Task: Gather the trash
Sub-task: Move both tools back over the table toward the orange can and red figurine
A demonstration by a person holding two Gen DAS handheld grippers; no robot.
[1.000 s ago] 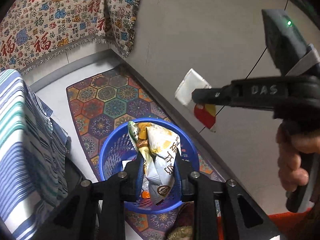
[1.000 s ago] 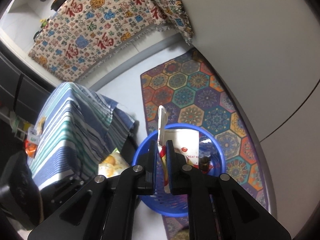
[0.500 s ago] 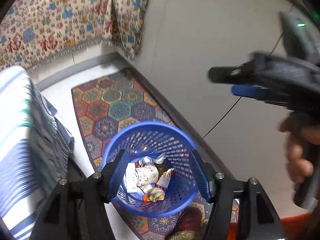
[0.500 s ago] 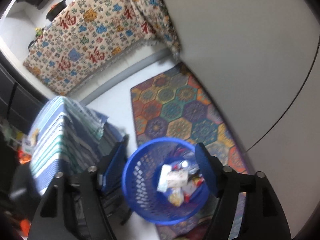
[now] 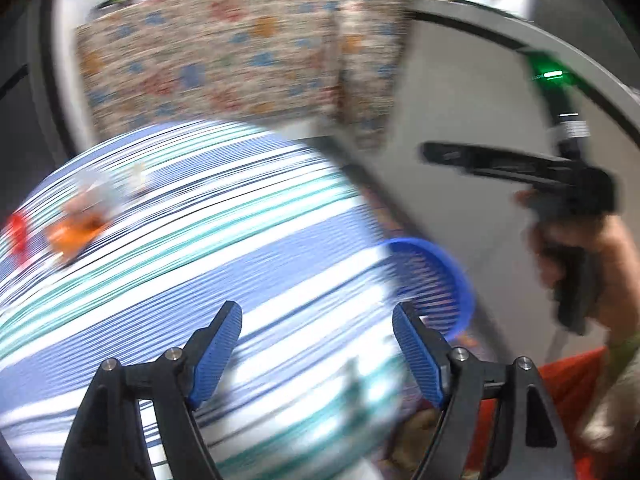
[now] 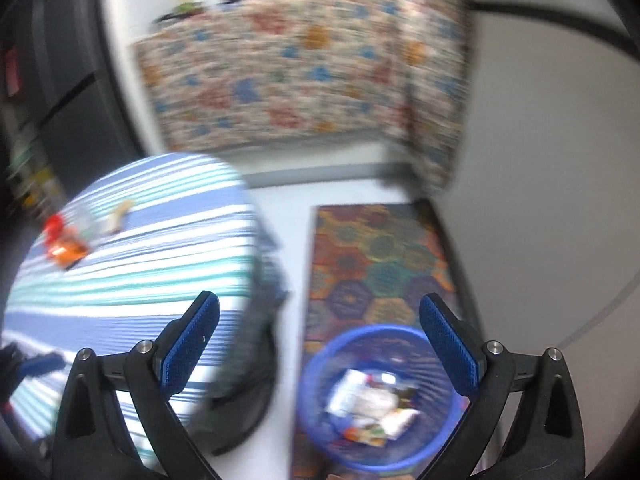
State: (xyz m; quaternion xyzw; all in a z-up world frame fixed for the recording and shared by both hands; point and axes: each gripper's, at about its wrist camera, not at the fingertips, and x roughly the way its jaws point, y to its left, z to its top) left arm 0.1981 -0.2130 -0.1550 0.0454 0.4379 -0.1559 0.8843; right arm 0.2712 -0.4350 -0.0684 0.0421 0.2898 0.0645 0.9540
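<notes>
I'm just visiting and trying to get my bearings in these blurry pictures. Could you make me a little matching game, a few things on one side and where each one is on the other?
Things:
1. blue basket
2. orange wrapper
3. patterned rug
4. left gripper

Places or states:
A. lying on the striped tablecloth
B. flat on the floor by the wall
C. jaws opening, nothing between them
D. on the rug, wrappers inside

Pairs: 1-D, 2-A, 3-B, 4-C
</notes>
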